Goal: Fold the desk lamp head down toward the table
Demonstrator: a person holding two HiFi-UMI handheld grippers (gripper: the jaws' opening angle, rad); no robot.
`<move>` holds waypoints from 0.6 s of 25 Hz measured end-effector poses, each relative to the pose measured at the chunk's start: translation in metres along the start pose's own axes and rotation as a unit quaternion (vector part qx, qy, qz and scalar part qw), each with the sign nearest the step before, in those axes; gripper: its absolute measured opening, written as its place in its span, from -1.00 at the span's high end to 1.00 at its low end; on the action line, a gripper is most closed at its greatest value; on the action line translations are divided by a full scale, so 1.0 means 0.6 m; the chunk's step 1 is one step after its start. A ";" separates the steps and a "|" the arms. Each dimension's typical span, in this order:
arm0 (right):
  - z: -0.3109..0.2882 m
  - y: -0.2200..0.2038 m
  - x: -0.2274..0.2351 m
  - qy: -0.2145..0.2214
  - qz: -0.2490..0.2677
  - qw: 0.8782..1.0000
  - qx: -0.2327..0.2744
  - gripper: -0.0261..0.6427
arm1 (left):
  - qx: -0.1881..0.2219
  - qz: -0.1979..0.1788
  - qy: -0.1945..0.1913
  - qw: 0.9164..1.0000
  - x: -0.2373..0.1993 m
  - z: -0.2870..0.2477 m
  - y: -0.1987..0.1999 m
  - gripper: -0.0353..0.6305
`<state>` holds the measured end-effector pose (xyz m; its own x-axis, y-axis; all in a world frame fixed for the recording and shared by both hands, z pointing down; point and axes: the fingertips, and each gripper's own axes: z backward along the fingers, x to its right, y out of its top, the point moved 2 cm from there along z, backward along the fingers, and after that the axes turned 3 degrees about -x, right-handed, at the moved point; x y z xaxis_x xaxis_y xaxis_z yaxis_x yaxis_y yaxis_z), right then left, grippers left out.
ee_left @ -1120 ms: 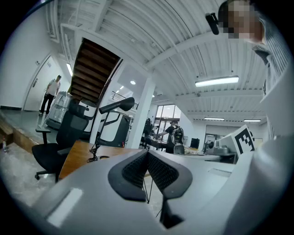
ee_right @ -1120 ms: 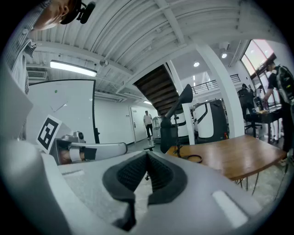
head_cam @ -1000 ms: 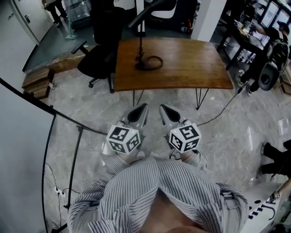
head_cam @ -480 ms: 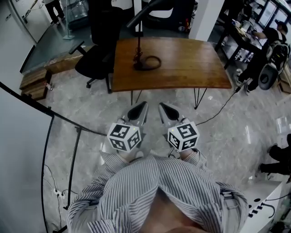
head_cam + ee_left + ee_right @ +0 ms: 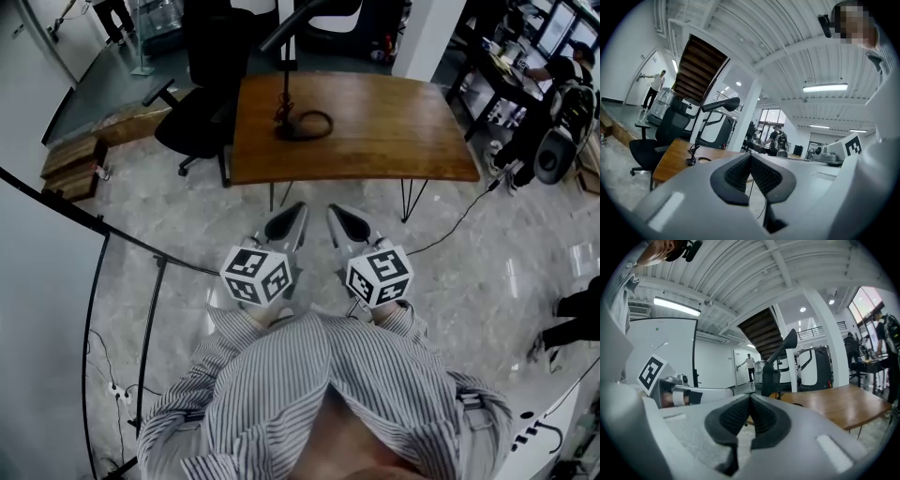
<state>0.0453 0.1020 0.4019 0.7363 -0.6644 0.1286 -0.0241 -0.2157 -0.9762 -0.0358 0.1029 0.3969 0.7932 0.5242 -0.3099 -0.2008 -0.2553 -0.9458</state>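
Observation:
A black desk lamp [image 5: 286, 84] stands at the back left of a wooden table [image 5: 394, 131]. Its long head [image 5: 314, 11] is raised and angled up, and a cable is coiled round its base [image 5: 302, 126]. Both grippers are held side by side in front of the person's chest, over the floor and well short of the table. The left gripper [image 5: 293, 214] is shut with nothing in it, and so is the right gripper [image 5: 336, 216]. The left gripper view shows the lamp [image 5: 719, 105] far beyond the shut left gripper [image 5: 750, 157]. In the right gripper view the lamp head [image 5: 786, 342] rises past the right gripper [image 5: 751, 400].
A black office chair [image 5: 204, 98] stands at the table's left end. A curved black railing [image 5: 103, 230] runs along the left. A cable [image 5: 459, 225] trails over the grey stone floor from the table's right side. People sit at desks [image 5: 548, 84] at the right.
The grippers and the lamp stay as they were; only the head view has drifted slightly.

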 end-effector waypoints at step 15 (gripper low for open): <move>-0.082 -0.025 0.082 0.043 -0.014 0.999 -0.019 0.92 | 0.003 0.046 0.001 0.999 -0.050 -0.104 -0.021 0.88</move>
<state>0.0486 0.0370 0.4315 0.6759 -0.7166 0.1722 -0.0315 -0.2614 -0.9647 -0.0213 0.0399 0.4244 0.7727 0.4972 -0.3947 -0.2761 -0.2967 -0.9142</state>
